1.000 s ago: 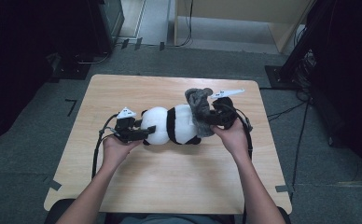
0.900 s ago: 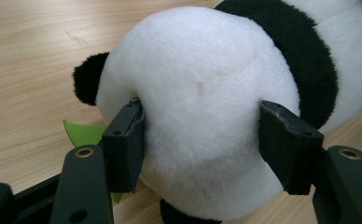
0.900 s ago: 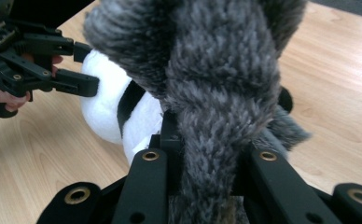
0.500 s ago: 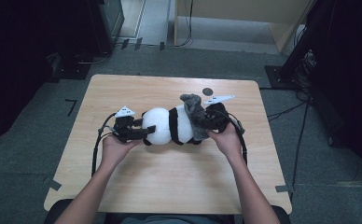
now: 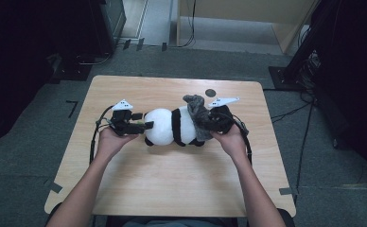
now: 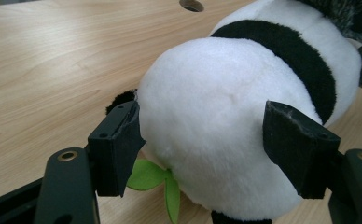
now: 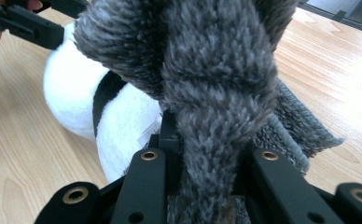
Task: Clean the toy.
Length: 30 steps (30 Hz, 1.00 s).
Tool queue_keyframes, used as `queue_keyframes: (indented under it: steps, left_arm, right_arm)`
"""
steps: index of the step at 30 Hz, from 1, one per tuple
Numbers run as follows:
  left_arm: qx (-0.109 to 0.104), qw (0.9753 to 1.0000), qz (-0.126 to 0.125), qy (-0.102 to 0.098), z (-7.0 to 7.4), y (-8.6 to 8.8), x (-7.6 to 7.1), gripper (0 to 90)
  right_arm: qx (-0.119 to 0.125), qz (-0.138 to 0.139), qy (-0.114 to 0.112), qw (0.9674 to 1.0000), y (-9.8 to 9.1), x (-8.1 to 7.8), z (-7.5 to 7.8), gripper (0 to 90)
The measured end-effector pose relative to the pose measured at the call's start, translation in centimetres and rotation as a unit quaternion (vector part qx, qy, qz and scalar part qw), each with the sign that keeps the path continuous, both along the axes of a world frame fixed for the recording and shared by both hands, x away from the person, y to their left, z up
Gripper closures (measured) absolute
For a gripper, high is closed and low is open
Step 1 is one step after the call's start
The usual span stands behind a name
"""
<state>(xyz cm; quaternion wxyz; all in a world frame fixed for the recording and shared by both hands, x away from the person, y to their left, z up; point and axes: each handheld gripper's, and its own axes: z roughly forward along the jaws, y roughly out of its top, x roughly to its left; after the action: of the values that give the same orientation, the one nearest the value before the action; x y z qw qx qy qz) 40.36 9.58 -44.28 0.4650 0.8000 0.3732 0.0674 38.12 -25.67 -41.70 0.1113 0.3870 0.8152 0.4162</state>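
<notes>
A black-and-white panda plush lies on its side across the wooden table. A grey furry cloth covers its right end. My left gripper is at the plush's left end. In the left gripper view, its jaws straddle the round white end. They have just been opening, and the pads barely brush the fur. My right gripper is shut on the grey furry cloth, which bunches up between its jaws. A green felt leaf pokes out under the plush.
A round cable hole sits in the tabletop behind the plush. Bare wood lies in front of the plush toward the person. Beyond the table are dark equipment stands, floor cables and a wooden cabinet.
The right hand has sunk with the grey cloth, bringing that end of the plush lower. The left gripper has slid a little left along the plush's white end.
</notes>
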Motion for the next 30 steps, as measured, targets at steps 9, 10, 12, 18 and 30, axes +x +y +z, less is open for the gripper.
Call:
queue_keyframes:
  steps: [9,10,12,18,30]
  left_arm:
    - [0.003,0.9992,-0.040,0.007,0.0,0.3,2.2,27.3]
    - [0.004,0.9989,-0.046,0.007,-0.1,0.3,2.5,26.8]
    - [0.004,0.9983,-0.057,0.011,-0.3,0.2,2.8,25.8]
    - [-0.006,0.9965,-0.082,0.019,-1.4,0.1,3.7,17.7]
    - [-0.011,0.9915,-0.130,0.007,-2.7,-0.7,3.7,11.6]
  right_arm:
    - [-0.006,0.007,0.001,1.0000,-0.7,0.5,-0.3,75.1]
    - [-0.007,0.008,0.002,0.9999,-0.8,0.5,-0.4,75.0]
    - [-0.005,0.009,0.005,0.9999,-1.0,0.5,-0.5,75.0]
    - [-0.004,0.009,0.005,0.9999,-1.0,0.4,-0.8,75.0]
    - [-0.004,0.008,0.002,1.0000,-1.2,0.6,-1.2,75.2]
